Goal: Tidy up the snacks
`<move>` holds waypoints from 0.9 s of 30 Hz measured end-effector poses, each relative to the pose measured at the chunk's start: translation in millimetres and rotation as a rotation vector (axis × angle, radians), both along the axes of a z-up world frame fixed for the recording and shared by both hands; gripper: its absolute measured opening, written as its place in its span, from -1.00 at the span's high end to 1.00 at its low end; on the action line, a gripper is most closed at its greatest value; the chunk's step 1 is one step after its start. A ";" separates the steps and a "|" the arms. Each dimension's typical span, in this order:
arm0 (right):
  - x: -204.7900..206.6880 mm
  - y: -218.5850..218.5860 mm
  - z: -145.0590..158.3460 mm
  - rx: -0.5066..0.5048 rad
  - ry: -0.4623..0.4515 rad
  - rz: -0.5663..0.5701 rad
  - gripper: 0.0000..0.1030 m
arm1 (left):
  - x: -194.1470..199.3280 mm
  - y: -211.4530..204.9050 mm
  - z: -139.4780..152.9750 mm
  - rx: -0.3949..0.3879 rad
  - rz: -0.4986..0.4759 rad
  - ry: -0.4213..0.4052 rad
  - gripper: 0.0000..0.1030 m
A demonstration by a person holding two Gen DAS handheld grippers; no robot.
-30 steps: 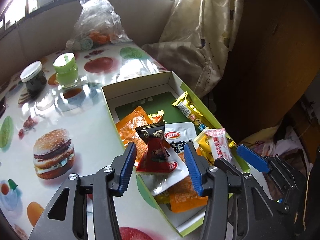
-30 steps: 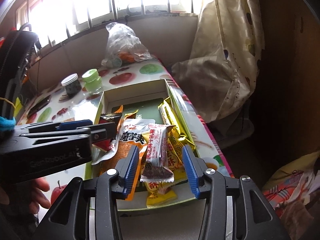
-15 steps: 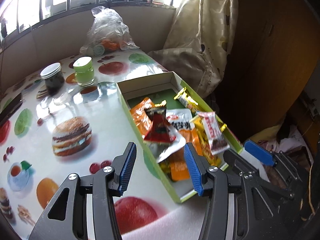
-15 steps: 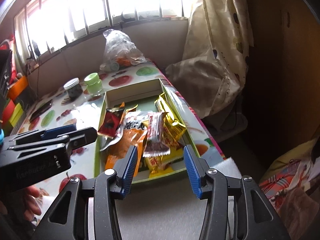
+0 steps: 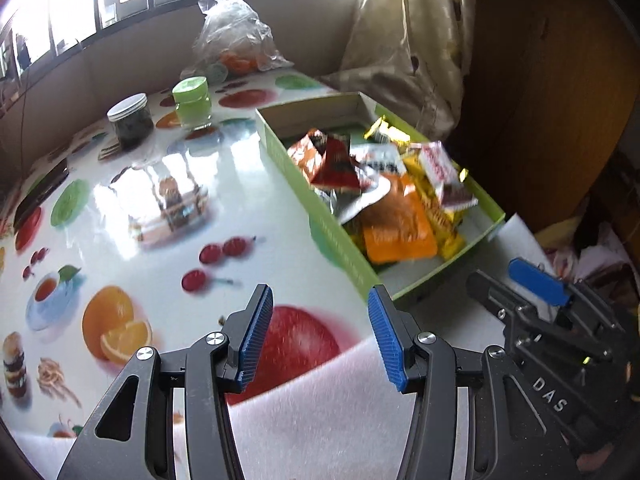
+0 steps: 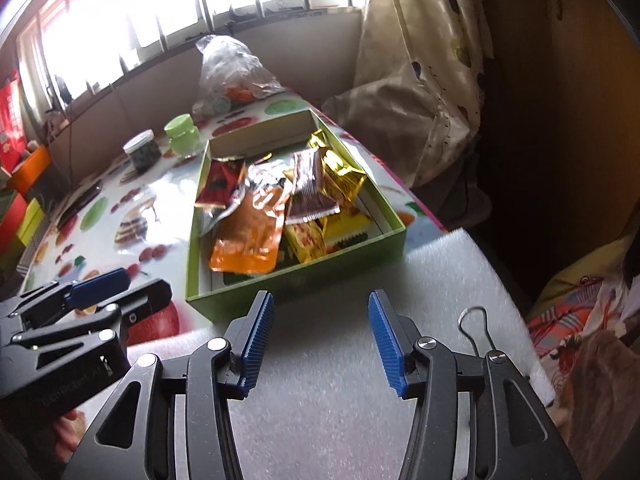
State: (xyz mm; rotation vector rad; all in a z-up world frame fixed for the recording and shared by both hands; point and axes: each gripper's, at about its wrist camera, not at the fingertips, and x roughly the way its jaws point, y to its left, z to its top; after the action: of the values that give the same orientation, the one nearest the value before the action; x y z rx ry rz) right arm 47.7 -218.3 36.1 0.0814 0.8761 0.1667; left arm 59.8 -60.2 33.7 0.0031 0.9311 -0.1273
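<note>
Both tools pulled back from green box (image 5: 348, 256); red packet (image 5: 336, 164) and white-red bar (image 5: 440, 168) released, now lying on snack pile (image 6: 276, 200) inside box. Left tool (image 5: 320, 340) half-wide, empty, over worktop (image 5: 224, 208) (apple print beneath). Right tool (image 6: 320, 342) opening, empty, over white foam sheet (image 6: 348, 400); box at 12 o'clock.

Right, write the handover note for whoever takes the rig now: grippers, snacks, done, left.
Left gripper: open, empty, over the table edge short of the green box.
Right gripper: empty, jaws opening, over the white foam mat in front of the box.
Snacks: the red packet, orange pouch and yellow bars lie loosely piled in the box.
Done: snacks seen are boxed.
Left: possibly tidying the pile.
</note>
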 end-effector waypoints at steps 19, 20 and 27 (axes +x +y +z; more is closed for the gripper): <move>-15.6 7.0 -20.7 -0.120 0.011 -0.018 -0.08 | -14.4 -1.9 -30.7 -0.033 0.003 0.069 0.01; -16.2 8.1 -21.1 -0.126 0.009 -0.018 -0.08 | -14.9 -1.2 -30.9 -0.038 0.005 0.069 0.00; -19.4 10.4 -22.5 -0.137 -0.012 -0.034 -0.09 | -15.2 0.3 -31.0 -0.053 0.007 0.059 0.00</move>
State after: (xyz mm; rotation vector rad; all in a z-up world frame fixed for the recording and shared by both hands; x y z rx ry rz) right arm 28.3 -208.0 13.6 -0.0329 0.8715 0.0752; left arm 44.6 -59.9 2.7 -0.0533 0.9868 -0.1467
